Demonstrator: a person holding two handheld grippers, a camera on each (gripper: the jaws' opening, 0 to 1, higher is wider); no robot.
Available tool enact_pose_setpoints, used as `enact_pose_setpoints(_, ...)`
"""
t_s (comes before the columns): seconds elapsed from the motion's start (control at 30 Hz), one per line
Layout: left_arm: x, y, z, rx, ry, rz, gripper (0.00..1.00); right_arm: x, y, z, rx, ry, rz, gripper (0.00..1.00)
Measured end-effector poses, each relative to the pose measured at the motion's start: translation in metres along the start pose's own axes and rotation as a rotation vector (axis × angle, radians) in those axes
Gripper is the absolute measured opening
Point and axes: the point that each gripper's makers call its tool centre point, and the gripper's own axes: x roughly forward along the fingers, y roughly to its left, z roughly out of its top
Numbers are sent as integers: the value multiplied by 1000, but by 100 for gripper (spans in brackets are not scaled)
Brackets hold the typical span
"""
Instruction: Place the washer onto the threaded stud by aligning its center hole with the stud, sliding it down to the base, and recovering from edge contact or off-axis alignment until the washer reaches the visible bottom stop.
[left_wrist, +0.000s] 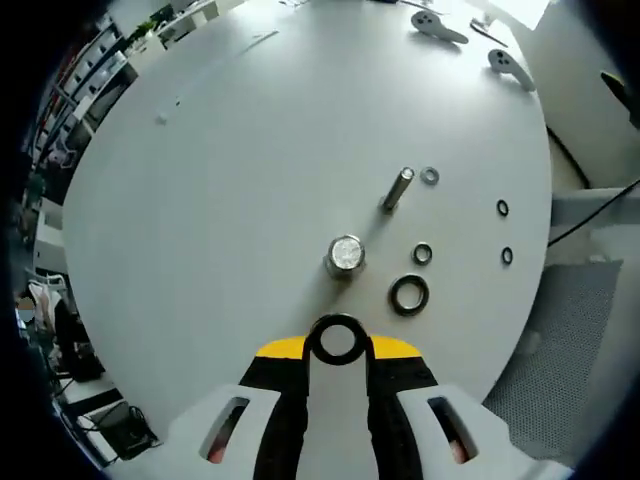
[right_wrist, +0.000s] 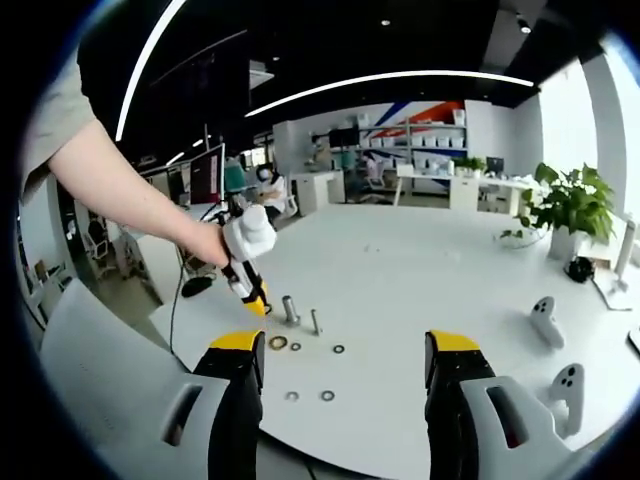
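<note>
My left gripper is shut on a black washer, held flat at its yellow-tipped jaws just short of the stud. The threaded stud stands upright on the white table and I see its silver top end-on. In the right gripper view the same stud stands next to the left gripper, which a person's hand holds. My right gripper hangs back above the table's near edge, open and with nothing between its jaws.
A second, thinner stud stands beyond the first, with a small silver washer beside it. Several black washers lie to the right. Two white controllers rest at the far side. A potted plant stands on the table.
</note>
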Motion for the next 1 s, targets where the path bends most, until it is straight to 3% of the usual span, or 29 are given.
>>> enact_pose_setpoints(0.17,-16,1,17,10,-45,11,19,1,1,0,-8,2,7,67)
enact_pose_setpoints(0.3,-25,-2,31,76,-46,19,19,0,0,0,1,-4,1,66)
enact_pose_setpoints(0.43,-27,-4,42,89,-51,19,19,-1,-1,1,2,-9,0,66)
enact_pose_setpoints(0.67,-19,-8,50,155,-14,23,19,-1,-1,1,5,-11,0,66)
enact_pose_setpoints(1.0,-10,-5,52,163,26,14,19,-1,0,3,4,-17,4,66)
